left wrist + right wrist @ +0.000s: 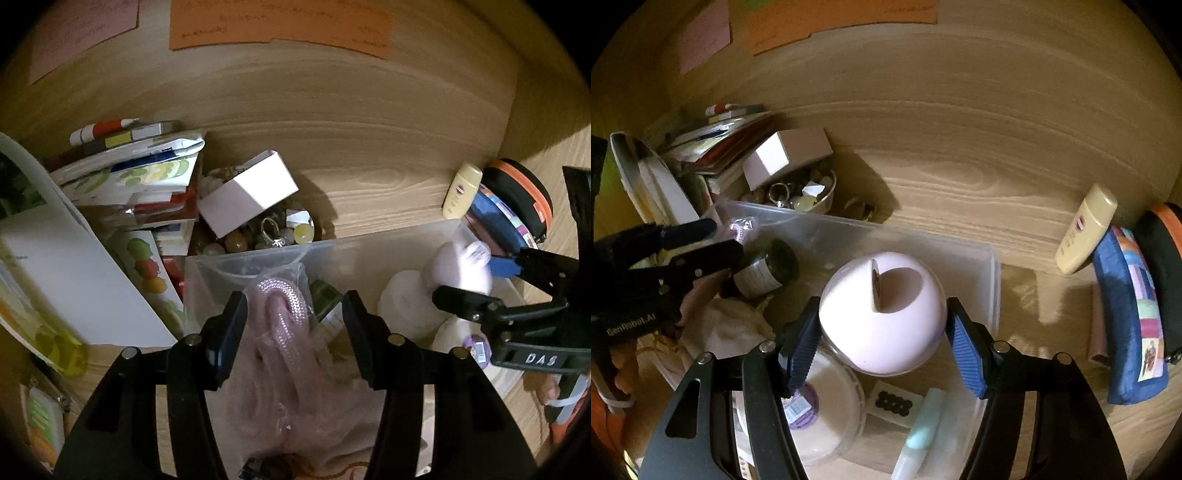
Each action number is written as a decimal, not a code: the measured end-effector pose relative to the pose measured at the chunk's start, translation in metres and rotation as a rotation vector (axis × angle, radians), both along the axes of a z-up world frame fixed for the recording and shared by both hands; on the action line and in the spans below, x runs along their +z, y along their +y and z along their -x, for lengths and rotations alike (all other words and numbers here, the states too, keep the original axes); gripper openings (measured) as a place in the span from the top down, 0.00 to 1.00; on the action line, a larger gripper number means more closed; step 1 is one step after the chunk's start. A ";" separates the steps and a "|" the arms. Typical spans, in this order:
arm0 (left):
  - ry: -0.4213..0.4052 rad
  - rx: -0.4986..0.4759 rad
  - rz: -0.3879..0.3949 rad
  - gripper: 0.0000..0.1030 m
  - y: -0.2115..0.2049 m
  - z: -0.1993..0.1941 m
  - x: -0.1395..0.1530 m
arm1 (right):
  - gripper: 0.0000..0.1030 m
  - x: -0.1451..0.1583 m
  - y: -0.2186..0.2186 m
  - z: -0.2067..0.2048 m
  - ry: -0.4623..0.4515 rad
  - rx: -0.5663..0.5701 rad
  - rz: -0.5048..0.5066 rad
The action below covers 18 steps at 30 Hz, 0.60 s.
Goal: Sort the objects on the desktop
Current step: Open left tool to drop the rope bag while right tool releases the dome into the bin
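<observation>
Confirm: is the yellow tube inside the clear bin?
No, the yellow tube leans against the wooden wall outside the clear bin, off to its right.

An orange paper (pixel 280 26) and a pink paper (pixel 85 33) are stuck on the wooden wall (pixel 332 103) behind my desk (pixel 1034 295).

Wood-grain desk (pixel 960 155), matt. Translucent plastic bin (pixel 991 266). Smooth glossy pale pink ball (pixel 886 332). Pink mesh cloth (pixel 291 314). Ribbed blue pads (pixel 969 365).
</observation>
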<state>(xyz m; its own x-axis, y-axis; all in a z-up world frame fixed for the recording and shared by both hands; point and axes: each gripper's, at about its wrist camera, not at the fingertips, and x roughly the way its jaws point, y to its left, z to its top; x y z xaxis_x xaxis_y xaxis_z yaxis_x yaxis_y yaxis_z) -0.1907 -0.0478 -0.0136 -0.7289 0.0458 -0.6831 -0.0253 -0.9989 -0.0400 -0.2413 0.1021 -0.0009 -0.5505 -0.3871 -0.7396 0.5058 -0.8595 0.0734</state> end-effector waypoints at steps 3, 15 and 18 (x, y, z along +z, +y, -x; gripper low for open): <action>0.011 0.000 0.008 0.42 0.001 0.000 0.000 | 0.42 0.000 0.003 -0.001 -0.008 0.004 0.017; 0.051 0.011 0.014 0.29 -0.004 -0.003 0.010 | 0.40 0.002 -0.001 -0.009 0.019 0.006 0.009; 0.077 0.014 0.021 0.22 -0.003 -0.008 0.017 | 0.36 0.009 -0.003 -0.014 0.039 0.013 0.009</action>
<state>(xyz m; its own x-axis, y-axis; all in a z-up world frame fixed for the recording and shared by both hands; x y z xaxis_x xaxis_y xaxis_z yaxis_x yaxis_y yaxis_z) -0.1822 -0.0504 0.0037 -0.7797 0.0220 -0.6258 -0.0138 -0.9997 -0.0179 -0.2270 0.0993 0.0082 -0.5742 -0.4010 -0.7138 0.5191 -0.8525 0.0612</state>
